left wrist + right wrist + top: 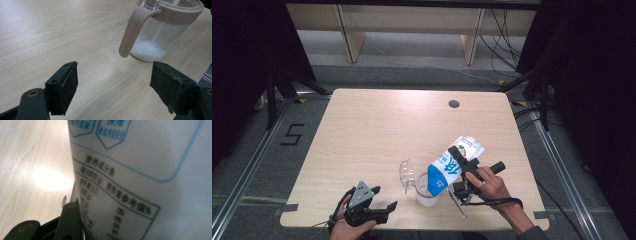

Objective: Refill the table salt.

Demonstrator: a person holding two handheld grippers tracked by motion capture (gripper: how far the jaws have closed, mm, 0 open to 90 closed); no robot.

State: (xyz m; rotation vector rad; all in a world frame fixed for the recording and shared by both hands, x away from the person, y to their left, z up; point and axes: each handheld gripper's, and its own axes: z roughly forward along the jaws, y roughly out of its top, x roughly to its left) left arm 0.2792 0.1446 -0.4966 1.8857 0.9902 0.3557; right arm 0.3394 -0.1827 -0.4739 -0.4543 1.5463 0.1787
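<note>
Near the front edge of the bench, a bag was gripped by the right claw and tipped mouth-down over a jug, a thin white stream falling inside. Just beside the jug, a clear lid lay. The left claw was held open, empty, near the jug's handle. For a clean pour, the tilt would best be kept steady and the mouth centred over the rim.

Our workspace, seen from above

We see a pale rounded wooden table on grey carpeted floor, black curtains flanking, light wooden furniture legs behind.
</note>
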